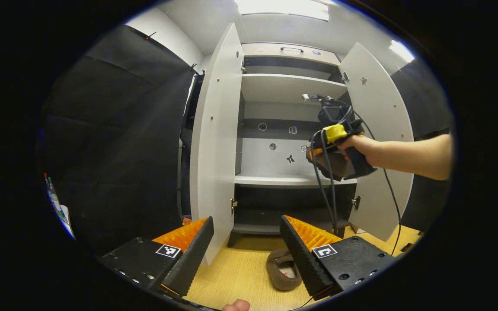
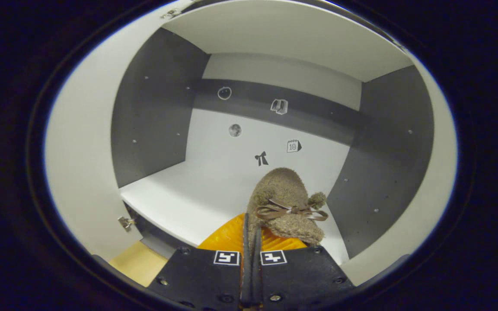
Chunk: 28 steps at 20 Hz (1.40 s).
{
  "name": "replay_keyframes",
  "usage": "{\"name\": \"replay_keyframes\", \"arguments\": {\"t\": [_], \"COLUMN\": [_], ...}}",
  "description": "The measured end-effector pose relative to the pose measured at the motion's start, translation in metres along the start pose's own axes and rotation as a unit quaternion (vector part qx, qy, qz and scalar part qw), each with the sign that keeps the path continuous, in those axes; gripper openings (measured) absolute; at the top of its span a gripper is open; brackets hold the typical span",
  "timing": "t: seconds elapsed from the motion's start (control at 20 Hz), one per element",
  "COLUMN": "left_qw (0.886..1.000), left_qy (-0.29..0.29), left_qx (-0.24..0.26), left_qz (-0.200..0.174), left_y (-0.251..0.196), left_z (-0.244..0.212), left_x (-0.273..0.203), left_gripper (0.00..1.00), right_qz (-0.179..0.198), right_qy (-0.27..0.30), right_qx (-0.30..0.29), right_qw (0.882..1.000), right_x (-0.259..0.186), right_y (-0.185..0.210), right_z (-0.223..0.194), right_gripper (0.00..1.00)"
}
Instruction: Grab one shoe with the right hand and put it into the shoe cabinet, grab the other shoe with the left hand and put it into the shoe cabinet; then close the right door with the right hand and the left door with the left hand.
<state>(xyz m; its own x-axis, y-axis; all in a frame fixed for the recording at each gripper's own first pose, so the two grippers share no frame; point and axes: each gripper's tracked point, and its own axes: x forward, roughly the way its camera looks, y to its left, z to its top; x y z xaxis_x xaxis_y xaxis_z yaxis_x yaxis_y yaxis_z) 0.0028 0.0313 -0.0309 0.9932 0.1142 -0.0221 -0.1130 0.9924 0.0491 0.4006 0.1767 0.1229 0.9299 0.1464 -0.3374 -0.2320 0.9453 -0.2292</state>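
Observation:
The white shoe cabinet (image 1: pixel 275 86) stands with its left door (image 1: pixel 214 147) and right door (image 1: pixel 378 129) swung wide. My right gripper (image 2: pixel 251 229) is shut on a brown fuzzy slipper (image 2: pixel 285 203) with a ribbon bow. It holds the slipper just above the front of the white middle shelf (image 2: pixel 188 194). In the left gripper view, a hand holds that right gripper (image 1: pixel 318 153) at the middle shelf (image 1: pixel 275 180). My left gripper (image 1: pixel 244 259) is open and low, facing the cabinet. The other brown slipper (image 1: pixel 281 270) lies on the wooden floor (image 1: pixel 240 272) beside its right finger.
A black cable (image 1: pixel 327 190) hangs from the right gripper, down across the dark lower compartment (image 1: pixel 283 207). Small stickers dot the cabinet's back wall (image 2: pixel 275 129). Bottles (image 1: pixel 53 196) stand at the far left against the black cloth.

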Motion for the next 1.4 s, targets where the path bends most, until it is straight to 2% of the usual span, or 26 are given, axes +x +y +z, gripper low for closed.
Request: {"name": "replay_keyframes", "arguments": {"t": [0.15, 0.3, 0.5, 0.75, 0.8, 0.85, 0.9, 0.95, 1.0, 1.05, 1.15, 1.2, 1.25, 1.4], "left_qw": [1.0, 1.0, 0.999, 0.999, 0.999, 0.999, 1.0, 1.0, 1.0, 1.0, 1.0, 1.0, 1.0, 0.999], "left_qy": [0.011, 0.021, 0.026, 0.02, 0.02, 0.02, 0.02, 0.021, 0.022, 0.021, 0.023, 0.026, 0.03, 0.033], "left_qx": [0.002, 0.007, 0.015, 0.004, 0.005, 0.006, 0.008, 0.009, 0.009, 0.008, 0.002, 0.0, -0.001, -0.001], "left_qz": [0.009, 0.021, 0.032, 0.03, 0.027, 0.024, 0.022, 0.019, 0.017, 0.014, 0.005, 0.0, -0.006, -0.021], "left_y": [0.009, 0.02, 0.03, 0.031, 0.029, 0.027, 0.026, 0.024, 0.021, 0.018, 0.01, 0.006, 0.002, -0.012], "left_z": [-0.005, -0.013, -0.014, -0.009, -0.008, -0.01, -0.01, -0.01, -0.011, -0.009, -0.01, -0.012, -0.015, -0.015], "left_x": [-0.004, -0.004, -0.005, -0.003, -0.003, -0.002, -0.002, -0.001, -0.001, -0.003, -0.002, -0.003, 0.0, 0.004], "left_gripper": [0.95, 0.94, 0.95, 0.95, 0.95, 0.94, 0.94, 0.94, 0.95, 0.95, 0.95, 0.95, 0.95, 0.95], "right_qz": [-0.02, -0.03, -0.029, -0.03, -0.026, -0.018, -0.007, 0.006, 0.021, 0.033, 0.058, 0.064, 0.071, 0.094], "right_qy": [0.05, 0.086, 0.112, 0.122, 0.122, 0.124, 0.125, 0.125, 0.119, 0.108, 0.08, 0.063, 0.043, 0.002], "right_qx": [-0.021, -0.04, -0.015, -0.023, -0.018, -0.011, -0.002, 0.011, 0.025, 0.038, 0.066, 0.075, 0.081, 0.094], "right_qw": [0.998, 0.995, 0.993, 0.992, 0.992, 0.992, 0.992, 0.992, 0.992, 0.993, 0.993, 0.993, 0.993, 0.991], "right_x": [0.037, 0.055, 0.072, 0.071, 0.067, 0.059, 0.05, 0.038, 0.025, 0.01, -0.025, -0.042, -0.059, -0.109], "right_y": [-0.003, 0.005, 0.012, 0.009, 0.009, 0.01, 0.011, 0.012, 0.014, 0.013, 0.013, 0.011, 0.007, 0.007], "right_z": [-0.005, -0.016, -0.018, -0.018, -0.017, -0.017, -0.018, -0.018, -0.015, -0.012, -0.005, -0.001, -0.001, -0.019], "right_gripper": [0.05, 0.05, 0.07, 0.13, 0.18, 0.35, 0.41, 0.41, 0.51, 0.43, 0.48, 0.55, 0.49, 0.55]}}
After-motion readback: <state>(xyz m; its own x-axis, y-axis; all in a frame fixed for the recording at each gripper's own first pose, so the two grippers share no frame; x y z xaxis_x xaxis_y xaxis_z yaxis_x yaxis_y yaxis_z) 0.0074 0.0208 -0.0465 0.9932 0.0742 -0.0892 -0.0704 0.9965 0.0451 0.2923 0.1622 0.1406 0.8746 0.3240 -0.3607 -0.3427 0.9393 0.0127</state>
